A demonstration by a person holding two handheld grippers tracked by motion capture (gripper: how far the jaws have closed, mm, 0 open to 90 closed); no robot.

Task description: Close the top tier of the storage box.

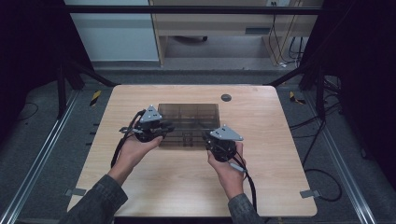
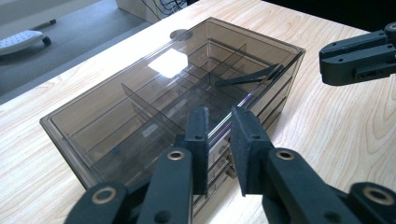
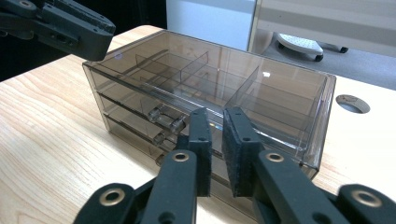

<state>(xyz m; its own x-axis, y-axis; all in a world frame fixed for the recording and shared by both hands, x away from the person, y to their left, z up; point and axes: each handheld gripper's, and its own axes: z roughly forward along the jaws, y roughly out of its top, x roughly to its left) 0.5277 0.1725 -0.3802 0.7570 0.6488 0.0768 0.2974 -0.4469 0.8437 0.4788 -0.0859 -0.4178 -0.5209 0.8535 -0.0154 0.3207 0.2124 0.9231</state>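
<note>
Smoky clear plastic forms the boxy drawer unit [image 1: 189, 122] (dividers seen inside) on pale wood-grain table [image 1: 261, 182], flanked by left gripper [image 2: 218, 140] and right gripper [image 3: 215, 140], both narrowly parted, grasping nothing.

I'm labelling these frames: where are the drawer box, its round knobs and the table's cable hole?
Drawer box [image 1: 189, 112]: high view, its smoky top panel.
Round knobs [image 3: 177, 123]: right gripper view, the clear knob's end.
Cable hole [image 1: 226, 97]: high view, its dark cap.

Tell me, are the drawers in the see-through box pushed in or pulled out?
Pushed in. The drawers sit flush with the front of the box, only their little knobs poke out.
</note>
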